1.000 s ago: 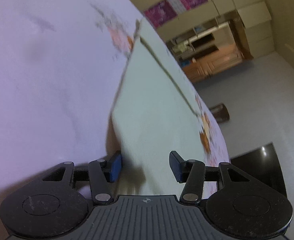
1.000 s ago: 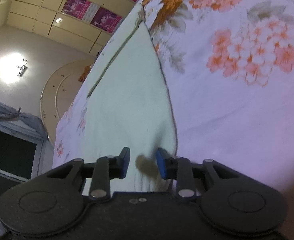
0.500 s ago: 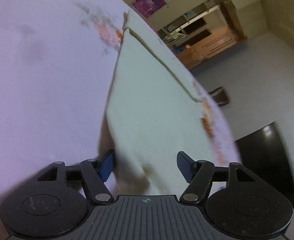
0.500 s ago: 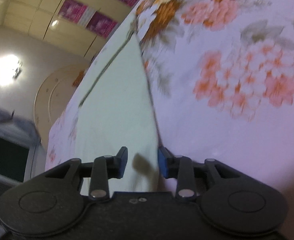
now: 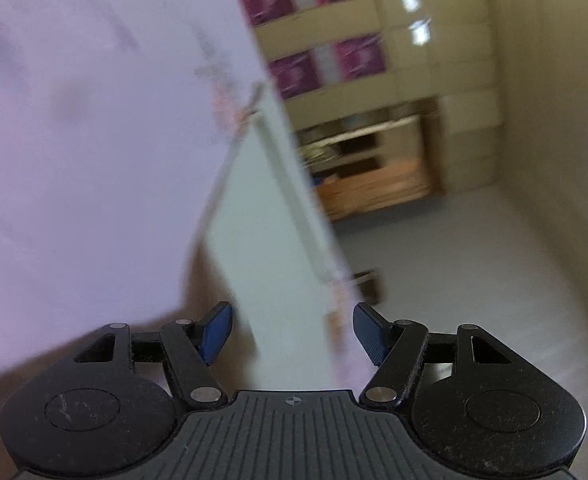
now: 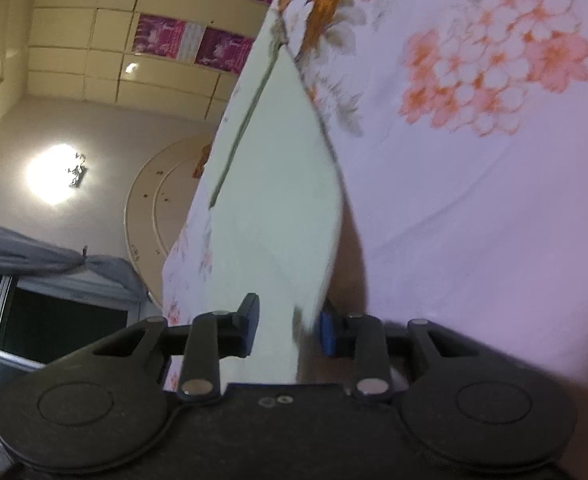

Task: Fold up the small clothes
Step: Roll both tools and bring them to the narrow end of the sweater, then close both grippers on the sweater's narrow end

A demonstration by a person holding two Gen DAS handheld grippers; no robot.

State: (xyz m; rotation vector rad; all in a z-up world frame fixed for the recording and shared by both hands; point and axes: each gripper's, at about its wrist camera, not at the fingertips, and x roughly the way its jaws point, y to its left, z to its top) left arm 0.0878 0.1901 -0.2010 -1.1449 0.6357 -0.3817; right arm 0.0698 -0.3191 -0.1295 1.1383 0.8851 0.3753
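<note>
A pale green garment with a dark seam line lies flat on a floral bedsheet. In the left wrist view my left gripper is open, its blue pads wide apart on either side of the garment's near edge. In the right wrist view the same garment runs away from my right gripper, whose jaws stand apart around the cloth's near corner without pinching it. The view is tilted and partly blurred.
The sheet with pink and orange flowers covers the bed. Beyond its edge are the grey floor, a wooden shelf unit, wall cabinets with magenta panels and a dark window.
Both grippers have swung and tilted, so more of the room shows. The left jaws have opened wider. The right jaws have opened somewhat around the garment's corner.
</note>
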